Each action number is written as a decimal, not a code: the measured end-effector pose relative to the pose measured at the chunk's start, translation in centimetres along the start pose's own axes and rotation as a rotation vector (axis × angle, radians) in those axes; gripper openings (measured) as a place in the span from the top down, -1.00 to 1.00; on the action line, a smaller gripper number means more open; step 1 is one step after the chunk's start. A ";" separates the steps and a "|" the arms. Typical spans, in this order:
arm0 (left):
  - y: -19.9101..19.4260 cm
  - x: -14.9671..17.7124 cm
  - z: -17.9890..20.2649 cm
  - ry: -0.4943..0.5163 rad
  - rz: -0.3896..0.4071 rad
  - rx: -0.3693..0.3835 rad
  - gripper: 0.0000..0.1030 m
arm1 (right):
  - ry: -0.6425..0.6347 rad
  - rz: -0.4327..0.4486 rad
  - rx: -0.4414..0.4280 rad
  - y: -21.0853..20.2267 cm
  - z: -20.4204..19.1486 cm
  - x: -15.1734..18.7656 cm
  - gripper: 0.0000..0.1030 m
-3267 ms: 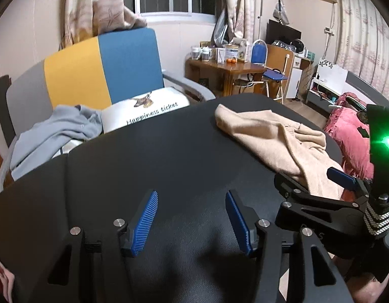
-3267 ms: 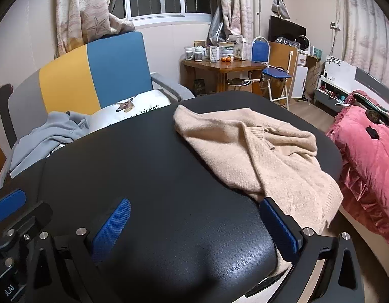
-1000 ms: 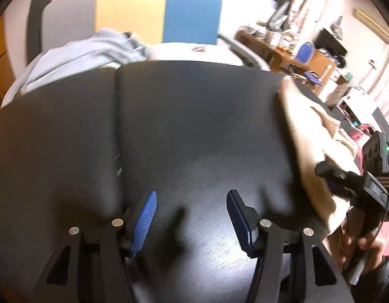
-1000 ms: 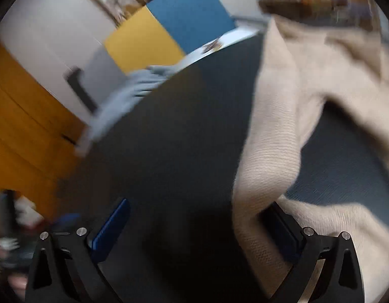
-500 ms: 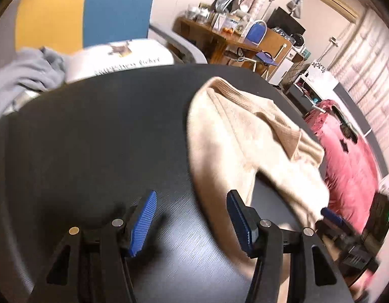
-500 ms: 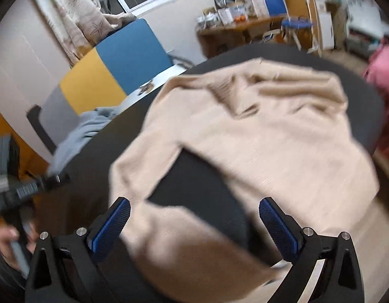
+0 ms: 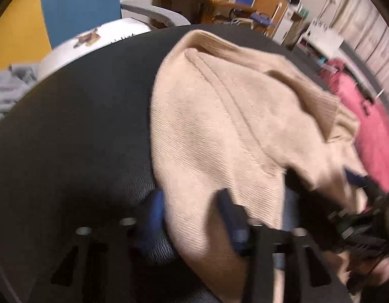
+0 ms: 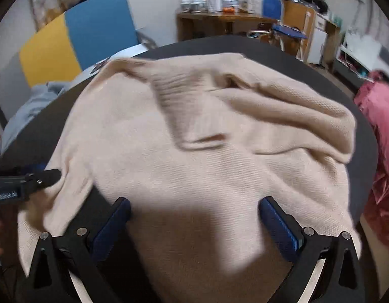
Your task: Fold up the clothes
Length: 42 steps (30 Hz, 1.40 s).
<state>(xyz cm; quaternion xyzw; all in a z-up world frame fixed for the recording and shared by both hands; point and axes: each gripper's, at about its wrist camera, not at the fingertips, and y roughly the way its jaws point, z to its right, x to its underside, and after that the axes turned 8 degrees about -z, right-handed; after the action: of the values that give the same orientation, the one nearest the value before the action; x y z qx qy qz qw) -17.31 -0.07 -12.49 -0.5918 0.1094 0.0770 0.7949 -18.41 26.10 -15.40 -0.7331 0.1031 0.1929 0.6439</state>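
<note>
Beige knit, ribbed at one edge, makes up the sweater (image 8: 207, 151) that lies rumpled over the near and right part of the black table (image 7: 75, 131). In the right wrist view it fills most of the tabletop, with a thick rolled fold running across its far right side and a ribbed band bunched near the top centre. Its lower edge spills over the table's near rim. In the left wrist view the same sweater (image 7: 214, 131) spreads from the table's middle toward the right edge, a ribbed cuff or hem sticking out on the right.

The right gripper (image 8: 194, 224) hovers over the sweater's near portion with its blue-padded fingers spread wide, nothing between them but the fabric below. The left gripper (image 7: 191, 217) is blurred; its two blue pads (image 7: 155, 209) stand apart with a flap of the sweater's edge lying between them, and whether they actually press the cloth cannot be told. From the right wrist view, the left gripper's dark tip (image 8: 46, 176) sits at the sweater's left edge.

Beyond the table stands a chair (image 8: 75, 40) with blue, yellow and grey panels, a grey garment (image 8: 30, 106) draped over it and a white cushion (image 7: 98, 38) on its seat. Farther back is a cluttered wooden desk (image 8: 219, 20), and a pink bedspread (image 7: 371, 131) lies to the right.
</note>
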 end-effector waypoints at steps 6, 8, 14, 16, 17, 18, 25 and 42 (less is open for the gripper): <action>-4.5 5.2 -9.1 -0.246 0.055 0.116 0.87 | -0.032 -0.080 -0.288 -1.3 -6.3 2.4 -1.00; -7.2 8.5 -12.3 -0.289 0.104 0.062 0.87 | -0.042 -0.106 -0.384 -1.7 -8.5 3.2 -1.00; -15.5 18.5 -22.6 -0.489 0.207 -0.082 0.87 | -0.081 -0.215 -0.675 -2.8 -16.0 6.0 -1.00; -18.3 21.5 -26.4 -0.554 0.245 -0.159 0.87 | -0.103 -0.288 -0.776 -3.0 -20.0 7.5 -1.00; -19.4 22.6 -27.8 -0.584 0.255 -0.194 0.87 | -0.113 -0.324 -0.827 -3.1 -22.0 8.3 -1.00; -20.5 23.8 -29.2 -0.614 0.264 -0.228 0.87 | -0.125 -0.360 -0.873 -3.1 -24.1 9.1 -1.00; -26.7 31.0 -31.6 -0.731 0.375 -0.421 0.75 | -0.261 -0.469 -1.039 -5.9 -32.1 12.0 -1.00; -13.8 31.4 -20.4 -0.625 0.238 0.157 0.34 | -0.314 -0.075 -0.431 -5.5 -20.3 7.7 -0.23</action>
<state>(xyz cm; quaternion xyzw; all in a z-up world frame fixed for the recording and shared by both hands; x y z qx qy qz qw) 14.72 -23.85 -13.68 -0.4597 -0.0656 0.3380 0.8186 -6.20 7.67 -11.73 -0.8177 -0.0689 0.2976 0.4878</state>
